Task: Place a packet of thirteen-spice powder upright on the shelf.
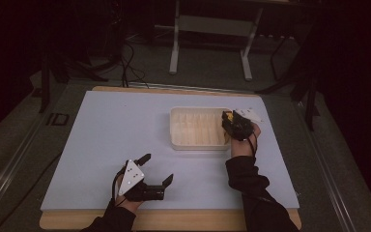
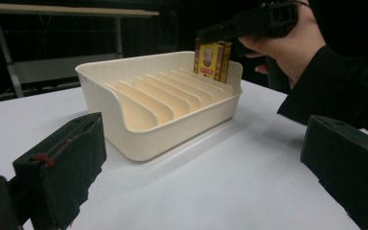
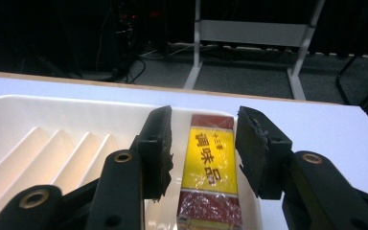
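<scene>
Since the packet already stands upright in the rightmost slot of the rack, against its right wall, you look to have the placing itself done. Your right gripper sits over that end with its jaws parted a little on either side of the packet, and a gap shows between each pad and the wrapper, so it reads as released; what seems left is to draw that hand up and clear without catching the packet's top. Your left gripper rests near you on the table, left of the rack and well apart from it, jaws spread wide and holding nothing. The other slots are empty. Nothing else lies on the table, and beyond its far edge stands a frame on the floor.
</scene>
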Motion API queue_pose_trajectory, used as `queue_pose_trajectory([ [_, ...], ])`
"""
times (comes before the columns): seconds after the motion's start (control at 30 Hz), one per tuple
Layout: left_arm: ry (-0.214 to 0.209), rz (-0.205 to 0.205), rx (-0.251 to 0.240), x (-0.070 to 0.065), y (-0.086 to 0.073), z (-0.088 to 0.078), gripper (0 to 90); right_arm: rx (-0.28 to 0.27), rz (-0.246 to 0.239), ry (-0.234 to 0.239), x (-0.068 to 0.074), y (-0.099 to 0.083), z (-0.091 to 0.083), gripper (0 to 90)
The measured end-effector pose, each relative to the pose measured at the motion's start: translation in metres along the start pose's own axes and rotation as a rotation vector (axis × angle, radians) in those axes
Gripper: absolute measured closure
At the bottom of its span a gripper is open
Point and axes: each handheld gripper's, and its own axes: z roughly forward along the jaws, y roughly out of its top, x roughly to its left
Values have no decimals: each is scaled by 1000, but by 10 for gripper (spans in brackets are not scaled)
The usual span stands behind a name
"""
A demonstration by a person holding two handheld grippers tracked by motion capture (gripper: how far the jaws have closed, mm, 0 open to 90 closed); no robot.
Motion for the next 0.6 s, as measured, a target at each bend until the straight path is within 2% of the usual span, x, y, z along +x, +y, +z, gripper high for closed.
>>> queue_pose_trajectory([
  [0.17, -13, -1, 7, -1, 0, 2, 30, 2, -8, 16, -4, 9, -8, 554],
  [0.33, -12, 0, 11, -2, 1, 2, 30, 27, -14, 57, -8, 17, -16, 503],
  [0.5, -12, -1, 16, -1, 1, 2, 30, 56, -16, 120, -14, 21, -27, 344],
  [0.6, -17, 2, 19, -1, 1, 2, 30, 58, -27, 149, -17, 21, -36, 290],
])
